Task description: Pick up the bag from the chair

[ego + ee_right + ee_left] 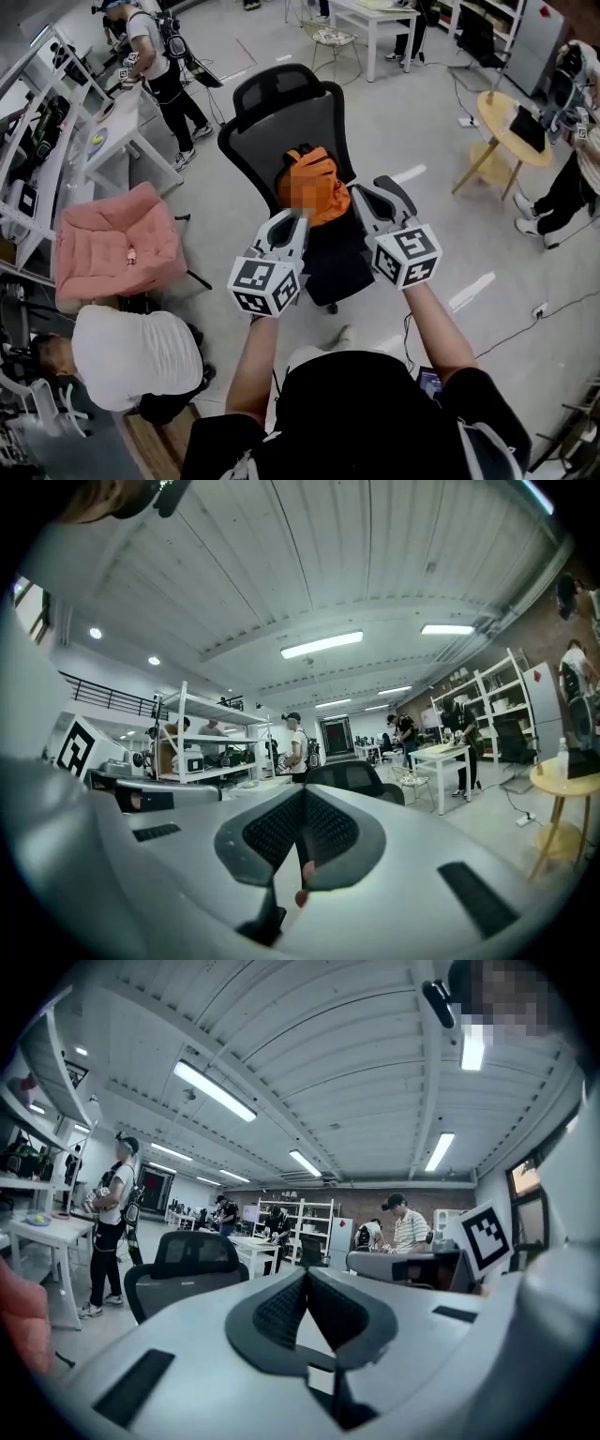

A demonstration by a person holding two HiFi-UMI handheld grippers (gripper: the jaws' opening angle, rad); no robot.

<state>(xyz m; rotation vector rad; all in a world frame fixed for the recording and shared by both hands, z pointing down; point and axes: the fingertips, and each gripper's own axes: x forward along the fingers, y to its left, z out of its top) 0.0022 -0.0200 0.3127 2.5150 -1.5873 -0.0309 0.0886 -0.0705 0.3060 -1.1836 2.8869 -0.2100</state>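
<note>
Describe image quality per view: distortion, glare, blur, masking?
Head view: even light, sharp, mild wide-angle bend; a mosaic patch hides part of the orange bag on the chair. Left gripper view: heavy fisheye, dark corners, ceiling light strip blown out, the left gripper soft up close, mosaic patch top right. Right gripper view: same fisheye and vignette, ceiling tube bright, the right gripper slightly blurred.

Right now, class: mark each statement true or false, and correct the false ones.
1. The orange bag lies on the seat of the black chair. True.
2. The left gripper is shut on the bag. False: its jaws are together with nothing between them.
3. The right gripper has its jaws together. True.
4. The pink cushion lies right of the chair in the head view. False: it lies to the left.
</note>
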